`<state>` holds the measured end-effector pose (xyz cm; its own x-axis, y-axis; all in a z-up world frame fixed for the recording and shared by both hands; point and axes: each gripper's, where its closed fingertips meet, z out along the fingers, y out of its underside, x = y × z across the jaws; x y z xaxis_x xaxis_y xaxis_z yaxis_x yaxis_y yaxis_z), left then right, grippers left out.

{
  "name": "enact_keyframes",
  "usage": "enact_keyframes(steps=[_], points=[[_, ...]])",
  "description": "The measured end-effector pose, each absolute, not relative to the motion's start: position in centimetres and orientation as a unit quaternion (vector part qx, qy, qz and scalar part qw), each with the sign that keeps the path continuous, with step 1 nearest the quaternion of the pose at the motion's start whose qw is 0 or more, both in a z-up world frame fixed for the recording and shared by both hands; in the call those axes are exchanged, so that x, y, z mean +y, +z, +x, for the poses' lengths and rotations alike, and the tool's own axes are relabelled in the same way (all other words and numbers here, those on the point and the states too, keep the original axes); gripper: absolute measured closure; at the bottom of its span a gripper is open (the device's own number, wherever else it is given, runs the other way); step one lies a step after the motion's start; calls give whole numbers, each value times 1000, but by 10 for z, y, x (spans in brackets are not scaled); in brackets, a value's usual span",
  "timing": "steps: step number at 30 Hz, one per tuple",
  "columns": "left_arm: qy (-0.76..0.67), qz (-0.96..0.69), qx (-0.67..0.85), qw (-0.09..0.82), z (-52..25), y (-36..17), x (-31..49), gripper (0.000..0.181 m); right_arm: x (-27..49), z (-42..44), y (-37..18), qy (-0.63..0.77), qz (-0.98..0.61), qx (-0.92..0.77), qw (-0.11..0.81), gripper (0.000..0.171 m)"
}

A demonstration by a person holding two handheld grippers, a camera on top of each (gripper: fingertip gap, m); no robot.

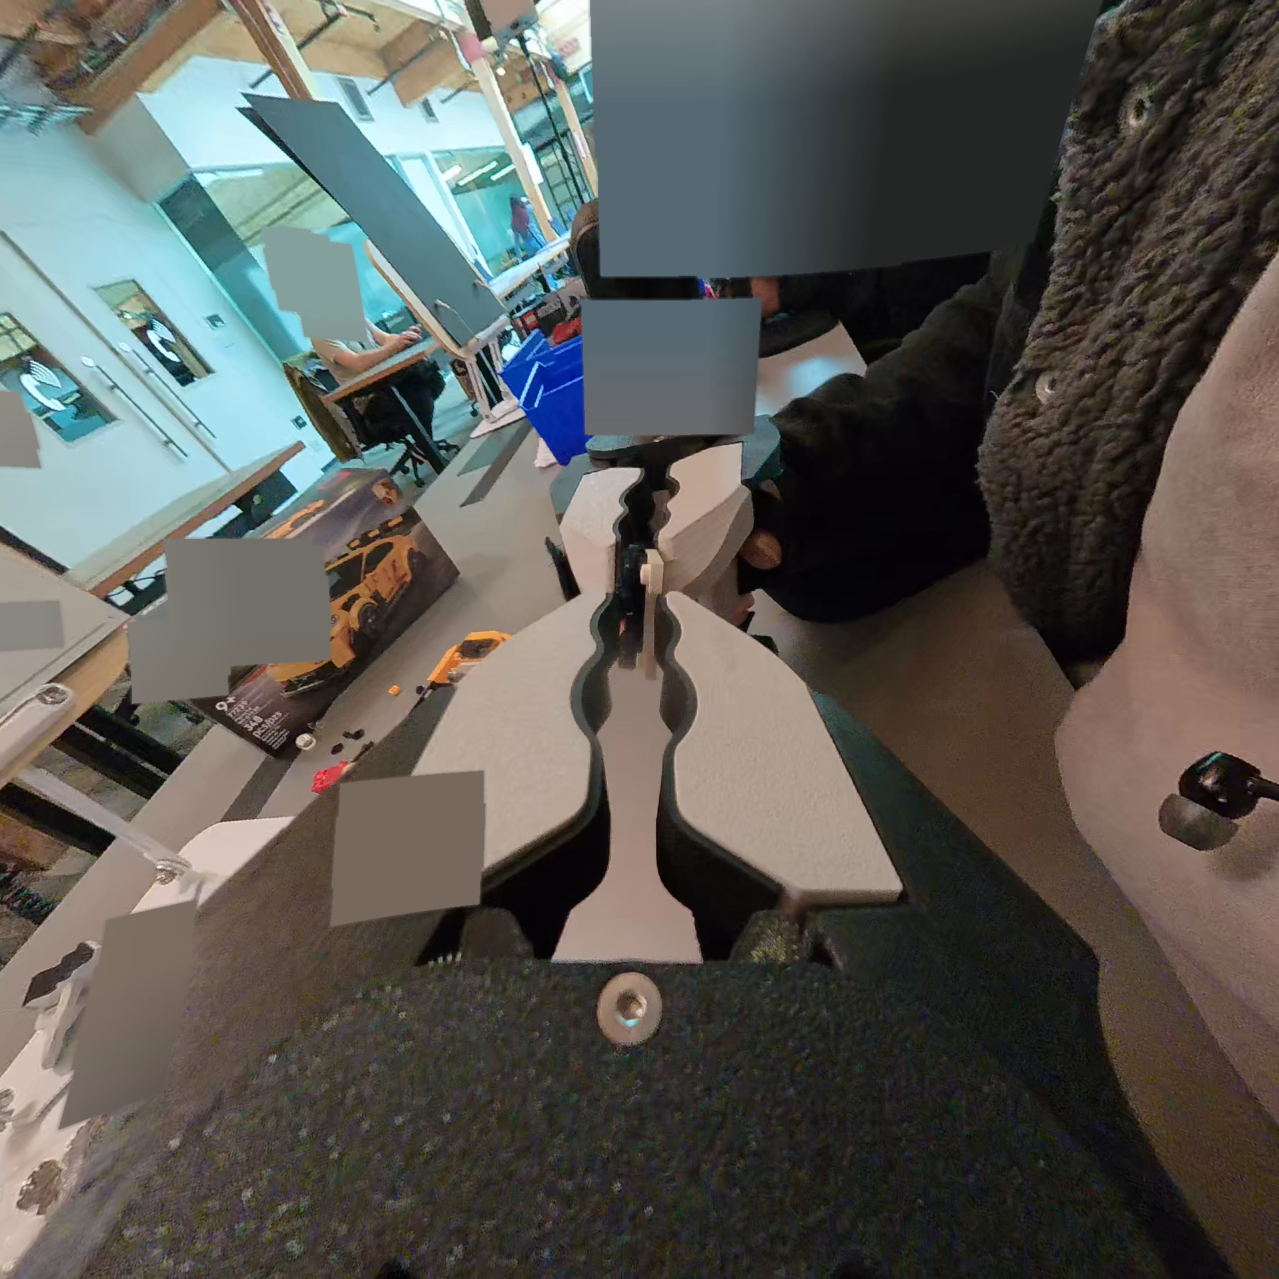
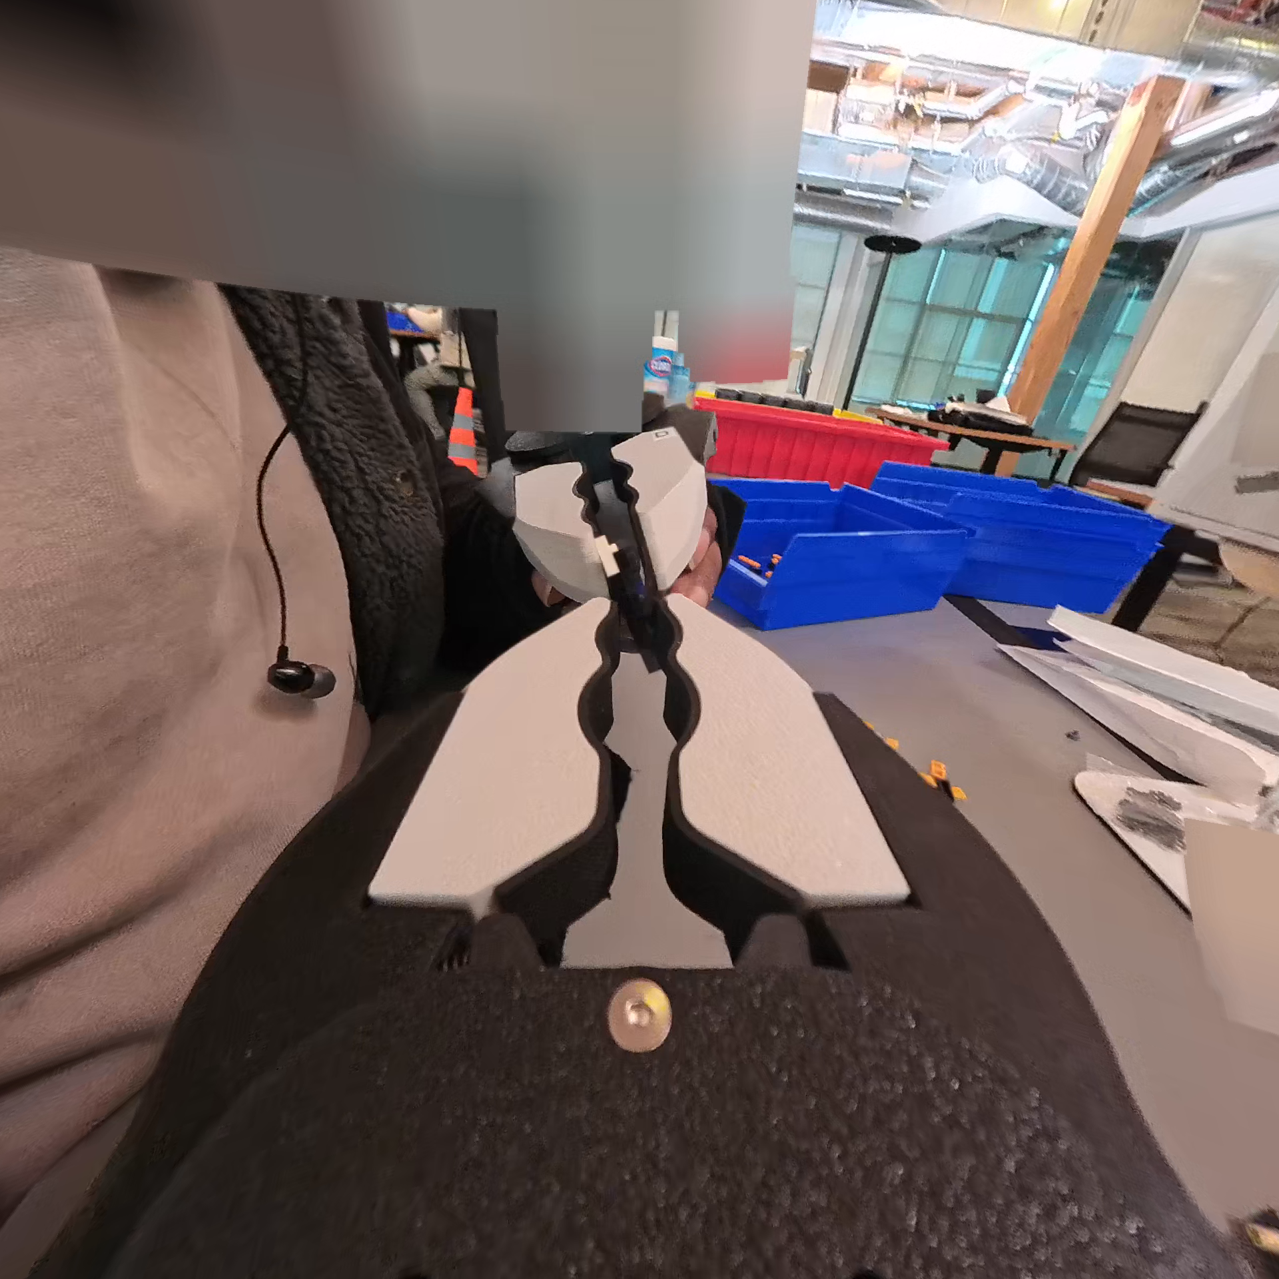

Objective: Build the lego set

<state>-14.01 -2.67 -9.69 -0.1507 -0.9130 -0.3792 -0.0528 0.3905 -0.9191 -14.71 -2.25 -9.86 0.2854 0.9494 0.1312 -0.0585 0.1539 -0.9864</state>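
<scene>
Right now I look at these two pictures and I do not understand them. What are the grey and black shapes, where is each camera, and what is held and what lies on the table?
There is no robot here. A person holds one hand tool in each hand, and each tool has two grey fingers that pinch. A camera sits on each tool and looks forward along its fingers.

The left wrist view shows the left gripper up close, with the other tool facing it. The right wrist view shows the right gripper the same way. The tips meet, and both are shut on one small lego assembly, dark with a white part, held in the air.

On the grey table lie the set's box with a yellow car pictured on it, an orange part-built piece and small loose bricks. The right view shows blue bins and white paper sheets.
</scene>
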Motion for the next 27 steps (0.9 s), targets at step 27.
enact_keyframes(steps=[27], points=[[-766,-348,402,362,-150,-100,-8,171,-1,-157,-101,316,-619,-381,610,160]])
